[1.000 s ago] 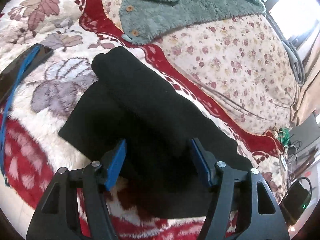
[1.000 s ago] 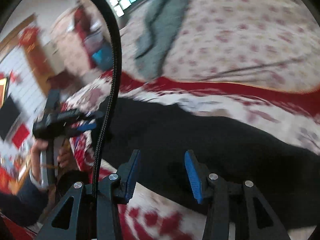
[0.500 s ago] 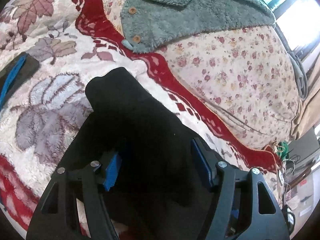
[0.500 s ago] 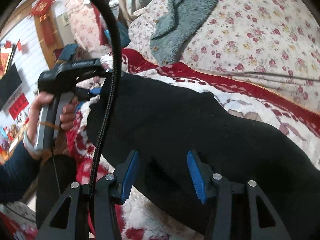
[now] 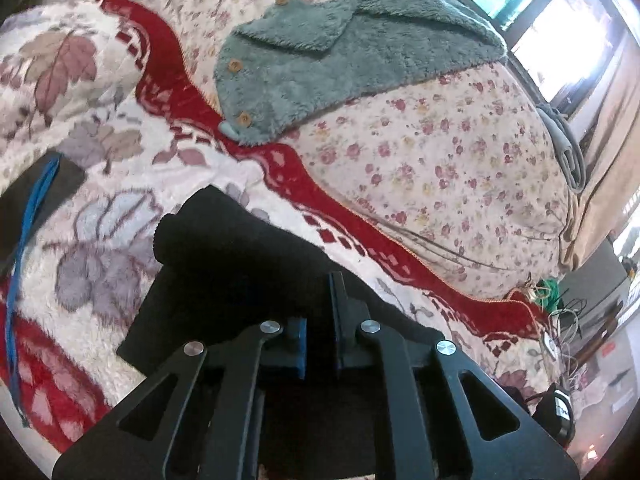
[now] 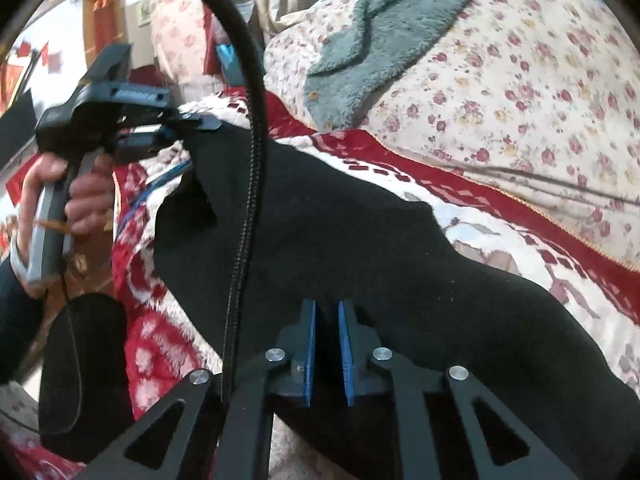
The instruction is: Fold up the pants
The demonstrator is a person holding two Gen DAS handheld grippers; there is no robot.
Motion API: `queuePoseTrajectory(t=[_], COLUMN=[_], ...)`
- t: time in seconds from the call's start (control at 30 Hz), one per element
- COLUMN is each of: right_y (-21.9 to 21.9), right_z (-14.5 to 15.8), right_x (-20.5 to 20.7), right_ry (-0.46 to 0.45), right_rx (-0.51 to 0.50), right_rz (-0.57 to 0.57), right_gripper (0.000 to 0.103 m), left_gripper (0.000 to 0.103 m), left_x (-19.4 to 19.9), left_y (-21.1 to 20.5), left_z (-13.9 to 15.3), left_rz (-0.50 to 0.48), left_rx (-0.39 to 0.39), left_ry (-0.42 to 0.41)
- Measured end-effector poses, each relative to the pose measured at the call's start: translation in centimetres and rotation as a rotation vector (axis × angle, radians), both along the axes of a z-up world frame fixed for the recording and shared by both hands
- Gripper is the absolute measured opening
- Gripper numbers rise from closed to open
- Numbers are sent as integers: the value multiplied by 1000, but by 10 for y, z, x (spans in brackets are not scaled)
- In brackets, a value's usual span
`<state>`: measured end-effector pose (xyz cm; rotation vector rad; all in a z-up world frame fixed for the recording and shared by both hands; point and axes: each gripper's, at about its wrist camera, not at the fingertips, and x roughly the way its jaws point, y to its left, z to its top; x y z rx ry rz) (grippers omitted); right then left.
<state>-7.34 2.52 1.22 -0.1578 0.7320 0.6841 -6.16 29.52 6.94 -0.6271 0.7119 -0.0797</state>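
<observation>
Left wrist view: the left gripper (image 5: 320, 332), low centre, is clenched on a fold of the black knit pants (image 5: 240, 264), which lie across a red-and-white fleece blanket (image 5: 100, 200). A grey-green fuzzy buttoned garment (image 5: 340, 52) rests at upper centre.

Right wrist view: the right gripper (image 6: 328, 344), bottom centre, pinches the same pants, which stretch from left to lower right. At left, a hand (image 6: 76, 196) holds the other gripper.
</observation>
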Motion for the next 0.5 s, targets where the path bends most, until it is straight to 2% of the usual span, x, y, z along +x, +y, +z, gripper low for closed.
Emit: queuePoseTrajectory(t=[0.13,0.37,0.5], right_y=[-4,-23,-25], right_z=[12,33,36], right_x=[-6,-19,-35], right_ry=[-12,32,67], right_rx=[41,173,200], right_rz=[5,33,88], right_gripper=[6,6,3], left_gripper=[8,8,8], left_x=[-10,-32,-57], left_y=[6,10,12], left_z=[-1,3,9], left_rz=[15,14,34], left_rx=[-31,-86,-75], left_ry=[-9,-18,-44])
